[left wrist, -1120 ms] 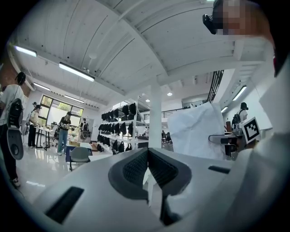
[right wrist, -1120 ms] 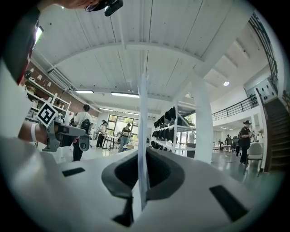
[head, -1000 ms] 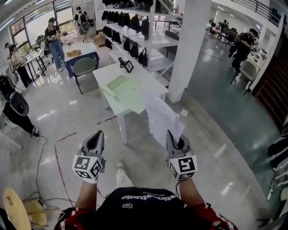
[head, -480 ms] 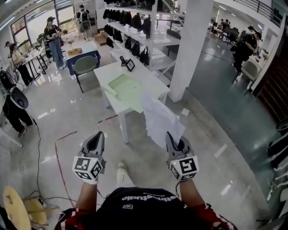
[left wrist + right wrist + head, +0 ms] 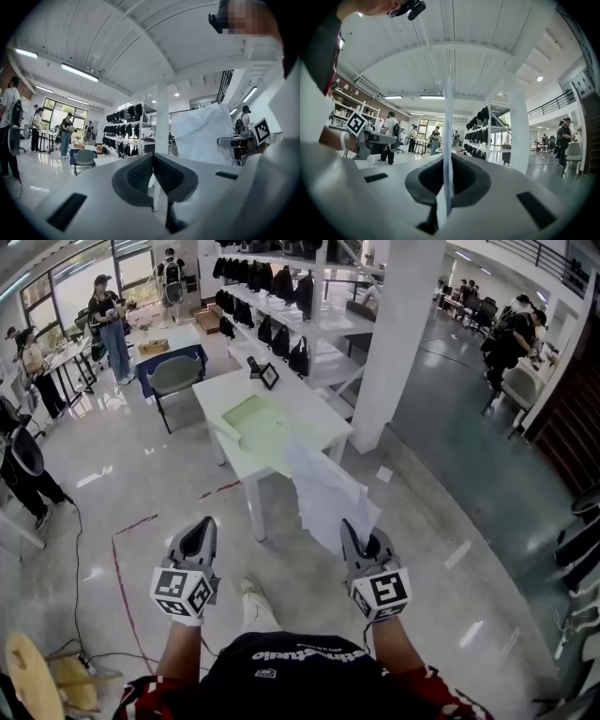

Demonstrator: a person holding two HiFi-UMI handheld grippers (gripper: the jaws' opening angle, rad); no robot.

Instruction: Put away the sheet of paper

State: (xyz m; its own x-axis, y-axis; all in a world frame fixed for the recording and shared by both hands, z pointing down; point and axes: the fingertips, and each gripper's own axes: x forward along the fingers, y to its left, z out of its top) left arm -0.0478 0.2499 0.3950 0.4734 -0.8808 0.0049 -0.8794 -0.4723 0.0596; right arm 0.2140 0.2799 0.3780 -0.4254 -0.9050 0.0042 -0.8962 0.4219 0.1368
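The white, slightly crumpled sheet of paper (image 5: 326, 491) stands upright in the air in front of me. My right gripper (image 5: 359, 532) is shut on its lower edge. In the right gripper view the paper (image 5: 448, 136) shows edge-on, pinched between the dark pads. My left gripper (image 5: 200, 524) hovers level with it on the left, shut with nothing in it; its pads (image 5: 140, 174) meet. From the left gripper view the sheet (image 5: 202, 135) rises to the right. Ahead stands a white table (image 5: 309, 407) with a pale green folder (image 5: 258, 424) lying open on it.
A white pillar (image 5: 398, 343) rises right of the table. Shelves with black bags (image 5: 281, 292) stand behind it. A grey chair (image 5: 174, 379) and a small frame (image 5: 269, 378) are near the table's far end. Several people stand at the left. Cables (image 5: 80, 568) lie on the floor.
The right gripper has shifted a little left, and the sheet's top has swung left and up toward the table. The left gripper has stayed put.
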